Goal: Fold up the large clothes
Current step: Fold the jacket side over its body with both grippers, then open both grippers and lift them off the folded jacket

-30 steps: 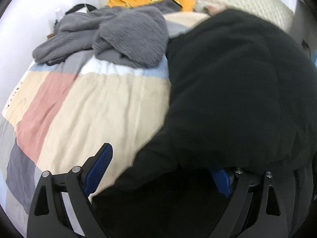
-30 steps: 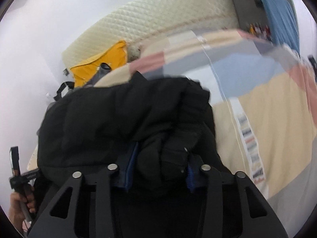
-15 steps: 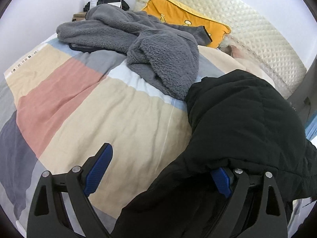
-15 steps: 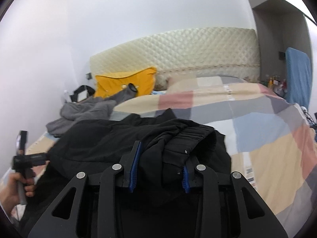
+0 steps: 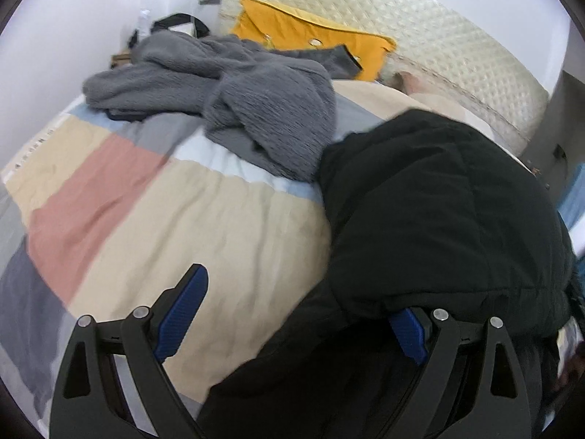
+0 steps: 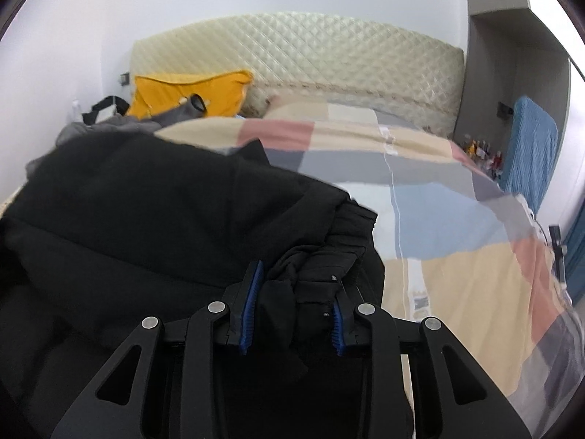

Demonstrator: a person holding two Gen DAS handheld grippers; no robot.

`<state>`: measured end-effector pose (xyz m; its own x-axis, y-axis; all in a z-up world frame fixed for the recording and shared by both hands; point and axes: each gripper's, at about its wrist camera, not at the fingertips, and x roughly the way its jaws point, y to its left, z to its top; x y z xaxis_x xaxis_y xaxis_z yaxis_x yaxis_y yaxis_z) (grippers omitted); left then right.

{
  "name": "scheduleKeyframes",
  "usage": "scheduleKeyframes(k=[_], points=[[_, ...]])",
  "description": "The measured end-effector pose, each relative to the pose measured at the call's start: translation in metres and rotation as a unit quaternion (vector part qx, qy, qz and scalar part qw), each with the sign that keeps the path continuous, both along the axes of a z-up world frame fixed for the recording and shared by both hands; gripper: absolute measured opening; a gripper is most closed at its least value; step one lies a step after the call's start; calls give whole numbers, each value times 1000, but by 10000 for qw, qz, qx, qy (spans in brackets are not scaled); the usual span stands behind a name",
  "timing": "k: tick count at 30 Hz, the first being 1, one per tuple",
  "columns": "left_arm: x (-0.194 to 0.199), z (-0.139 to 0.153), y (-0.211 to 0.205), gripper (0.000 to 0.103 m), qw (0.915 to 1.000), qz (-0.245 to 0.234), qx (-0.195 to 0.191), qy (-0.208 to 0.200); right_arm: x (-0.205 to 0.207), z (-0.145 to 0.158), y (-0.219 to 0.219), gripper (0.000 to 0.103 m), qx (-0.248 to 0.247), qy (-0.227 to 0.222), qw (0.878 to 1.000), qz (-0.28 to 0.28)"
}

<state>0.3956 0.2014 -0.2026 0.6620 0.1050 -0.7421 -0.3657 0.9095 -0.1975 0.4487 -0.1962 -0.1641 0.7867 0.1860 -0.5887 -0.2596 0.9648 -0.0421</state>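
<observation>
A large black padded jacket (image 5: pixel 438 201) lies heaped on the bed's patchwork quilt (image 5: pixel 182 219). My left gripper (image 5: pixel 296 292) stands wide open at the jacket's left edge. Its left finger is bare over the quilt, and the jacket's hem drapes over its right finger (image 5: pixel 409 333). In the right wrist view, my right gripper (image 6: pixel 298 281) is shut on a bunched fold of the black jacket (image 6: pixel 146 219), with both blue pads pressed into the cloth. The rest of the jacket spreads out to the left of it.
A grey fleece garment (image 5: pixel 256 109) lies crumpled beyond the jacket, near a yellow pillow (image 5: pixel 310 47) and the quilted headboard (image 6: pixel 310 55). A black bag (image 5: pixel 179 22) sits in the far corner. A blue cloth (image 6: pixel 530 139) hangs at the right wall.
The right jaws have narrowed on the bunched black fabric, and that view swung up from the jacket to the headboard. The left view shifted and rolled; the jacket stays over its right finger.
</observation>
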Motion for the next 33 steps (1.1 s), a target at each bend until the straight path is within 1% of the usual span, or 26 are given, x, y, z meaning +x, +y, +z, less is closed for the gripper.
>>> scheduleKeyframes(k=[2, 5, 6, 8, 10, 12, 13, 14, 15, 17, 18, 19, 20, 21, 22, 24, 26, 27, 28, 30, 33], points=[[3, -4, -6, 93, 9999, -53, 99, 88, 5, -8, -3, 28, 162, 80, 9998, -129], [8, -15, -11, 92, 9991, -89, 271, 302, 9, -16, 1, 29, -4, 103, 9999, -137], [11, -20, -10, 92, 9987, -64, 294, 410, 11, -19, 1, 29, -11, 122, 9999, -115], [14, -28, -9, 92, 9983, -38, 246, 531, 15, -23, -3, 29, 133, 215, 9996, -119], [15, -31, -9, 92, 9980, -25, 255, 586, 19, -25, -7, 29, 254, 324, 9991, -122], [13, -31, -11, 92, 9981, -16, 314, 532, 17, -23, -9, 30, 353, 366, 9986, -149], [13, -30, -12, 92, 9980, -4, 346, 522, 15, -22, -9, 32, 400, 432, 9981, -176], [12, -30, -13, 92, 9979, 2, 361, 531, 12, -19, -11, 38, 506, 457, 9975, -198], [11, -29, -14, 92, 9979, -6, 359, 541, 9, -16, -12, 40, 569, 487, 9969, -230], [7, -25, -15, 92, 9984, -104, 243, 506, 3, -8, -18, 51, 767, 622, 9945, -343], [4, -22, -18, 92, 9986, -177, 190, 460, -2, -2, -19, 62, 830, 649, 9939, -318], [0, -16, -24, 92, 9981, -302, 308, 433, -10, 6, -20, 72, 833, 624, 9943, -235], [-3, -12, -28, 92, 9974, -335, 451, 449, -17, 12, -18, 74, 786, 564, 9952, -168], [-8, -5, -32, 92, 9969, -360, 540, 445, -30, 22, -18, 74, 671, 438, 9967, -89], [-14, 3, -34, 92, 9973, -409, 462, 392, -39, 32, -18, 74, 625, 373, 9973, -84], [-24, 16, -36, 92, 9982, -444, 292, 273, -53, 49, -21, 74, 812, 304, 9961, -143], [-38, 38, -41, 92, 9986, -500, 134, 89, -75, 75, -22, 74, 1033, 95, 9943, -247], [-45, 49, -44, 92, 9984, -548, 122, 5, -83, 86, -19, 74, 1056, 3, 9941, -255], [-51, 60, -48, 92, 9980, -606, 159, -67, -98, 101, -14, 74, 1043, -141, 9942, -240], [-65, 85, -53, 92, 9972, -673, 262, -197, -118, 124, -5, 74, 964, -289, 9947, -201], [-87, 124, -55, 92, 9958, -779, 207, -436, -145, 159, 6, 74, 1042, -421, 9936, -115]])
